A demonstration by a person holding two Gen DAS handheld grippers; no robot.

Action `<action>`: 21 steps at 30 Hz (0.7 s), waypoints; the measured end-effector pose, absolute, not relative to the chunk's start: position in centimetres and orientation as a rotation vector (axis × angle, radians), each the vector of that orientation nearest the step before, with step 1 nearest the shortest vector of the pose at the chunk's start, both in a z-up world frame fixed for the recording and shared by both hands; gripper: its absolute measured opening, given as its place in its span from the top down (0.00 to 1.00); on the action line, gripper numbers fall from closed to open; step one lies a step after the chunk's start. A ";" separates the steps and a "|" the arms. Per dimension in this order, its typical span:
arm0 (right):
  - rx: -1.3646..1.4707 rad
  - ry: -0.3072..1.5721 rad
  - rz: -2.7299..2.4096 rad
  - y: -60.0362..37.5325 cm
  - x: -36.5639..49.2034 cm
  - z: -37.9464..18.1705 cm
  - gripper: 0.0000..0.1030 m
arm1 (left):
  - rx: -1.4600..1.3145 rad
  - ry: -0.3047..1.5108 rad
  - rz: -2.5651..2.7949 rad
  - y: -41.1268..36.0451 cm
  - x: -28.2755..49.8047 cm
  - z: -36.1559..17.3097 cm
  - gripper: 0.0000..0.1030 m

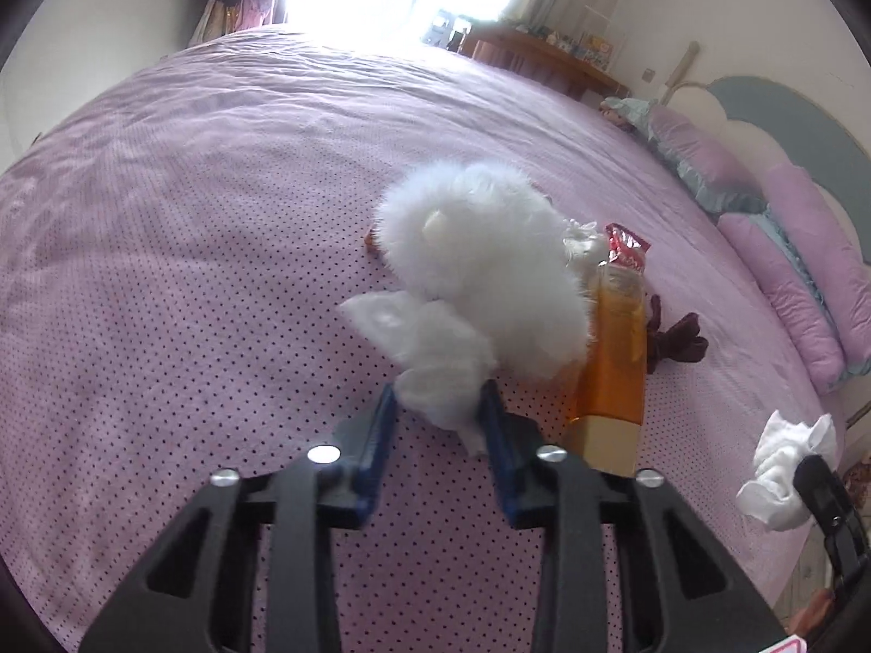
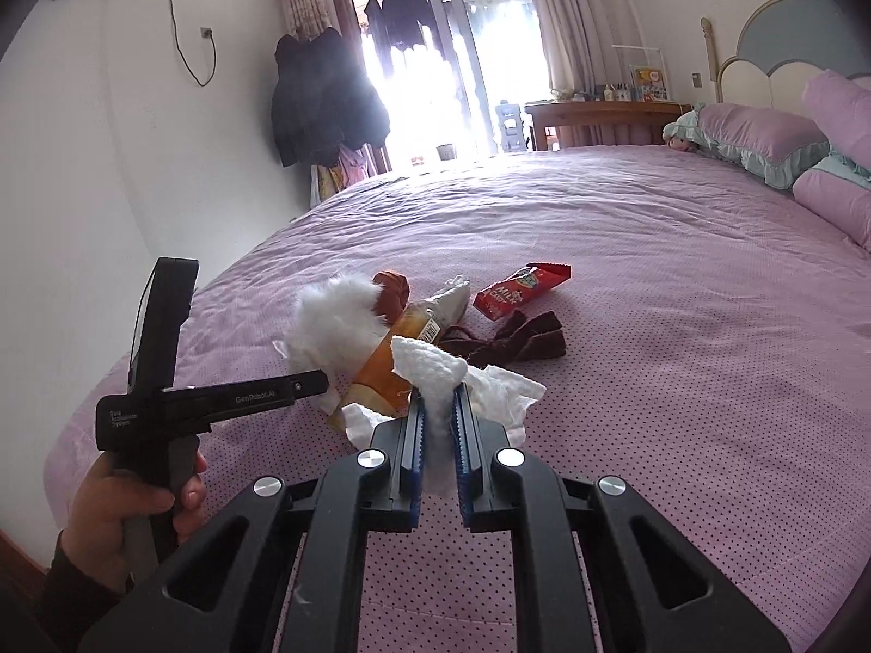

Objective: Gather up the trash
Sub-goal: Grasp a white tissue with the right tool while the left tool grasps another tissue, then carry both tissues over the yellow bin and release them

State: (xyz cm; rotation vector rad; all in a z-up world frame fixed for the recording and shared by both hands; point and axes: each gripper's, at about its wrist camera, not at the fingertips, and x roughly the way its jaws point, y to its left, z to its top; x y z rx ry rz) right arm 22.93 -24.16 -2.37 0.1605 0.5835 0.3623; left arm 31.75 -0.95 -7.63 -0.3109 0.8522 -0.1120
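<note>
On the pink dotted bed [image 1: 163,272] lies a pile of litter. In the left wrist view my left gripper [image 1: 438,402] is shut on a crumpled white tissue [image 1: 430,359], beside a white fluffy item [image 1: 484,266] and an orange snack wrapper [image 1: 615,359]. In the right wrist view my right gripper [image 2: 437,402] is shut on another crumpled white tissue [image 2: 430,367], held just above the bed. The orange wrapper [image 2: 381,370], a red candy wrapper [image 2: 520,288] and the fluffy item [image 2: 337,315] lie beyond it. The left gripper [image 2: 310,381] reaches in from the left.
A dark brown cloth [image 2: 517,345] lies near the red wrapper [image 1: 626,247]. Purple pillows [image 2: 762,130] line the headboard at right. A wooden desk [image 2: 599,114] and a coat rack with dark jackets [image 2: 321,103] stand by the bright balcony door.
</note>
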 end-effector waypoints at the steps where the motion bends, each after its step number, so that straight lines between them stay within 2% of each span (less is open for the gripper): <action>1: 0.161 0.585 0.359 -24.3 22.7 -2.5 0.90 | -0.321 0.846 -0.122 -0.8 31.5 -7.5 0.74; 12: 0.180 0.571 0.359 -25.7 19.3 -2.2 0.90 | -0.269 0.750 -0.236 -1.4 24.0 -4.3 0.75; 21: 0.185 0.540 0.276 -30.5 10.7 -1.1 0.90 | -0.167 0.753 -0.472 -7.9 17.6 -2.6 0.75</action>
